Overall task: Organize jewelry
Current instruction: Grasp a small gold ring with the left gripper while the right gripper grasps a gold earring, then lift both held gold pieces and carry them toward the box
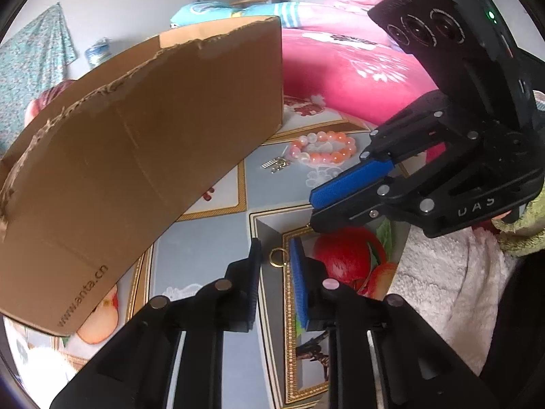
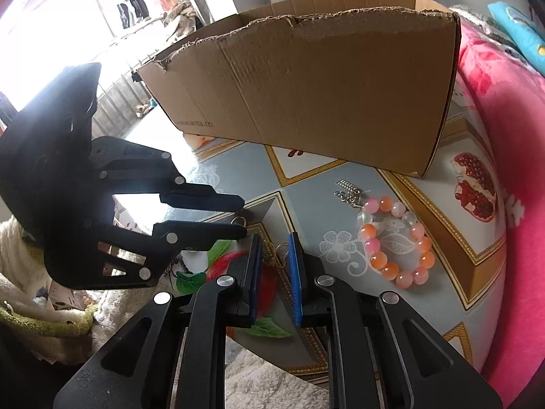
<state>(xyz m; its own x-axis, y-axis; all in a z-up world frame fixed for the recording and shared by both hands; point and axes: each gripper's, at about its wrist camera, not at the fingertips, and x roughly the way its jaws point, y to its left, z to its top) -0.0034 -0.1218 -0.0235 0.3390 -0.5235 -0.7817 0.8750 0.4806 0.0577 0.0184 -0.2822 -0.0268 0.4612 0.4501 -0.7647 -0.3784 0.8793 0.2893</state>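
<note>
You are working on a small gold ring (image 1: 271, 258), which is lying on the fruit-print tablecloth (image 1: 204, 255), right at the tips of your left gripper (image 1: 275, 243). That claw is standing narrow, with the ring sitting in the slit between the 2 fingers. It looks to be touching the blue pad, but I cannot tell whether both pads are pressing on it.

Your right gripper (image 2: 274, 237) is pointing in from beside it, its jaws equally narrow. A bit of gold chain with a loop (image 2: 281, 248) is showing between its pads, and here too I cannot tell whether the grip is biting.

Further out, the pink-and-orange bead bracelet (image 2: 396, 242) and a small silver piece (image 2: 349, 191) are waiting just in front of the open cardboard box (image 2: 306, 85), which I am judging to be where the jewelry is going.

What could go wrong:
- If only 1 pad is touching the ring, lifting now is likely to flick it away across the slick cloth.
- If ring and chain are joined, pulling the 2 claws apart risks tearing 1 end loose.
- The 2 claws are crowding each other, so a careless swing is likely to make them collide.
</note>
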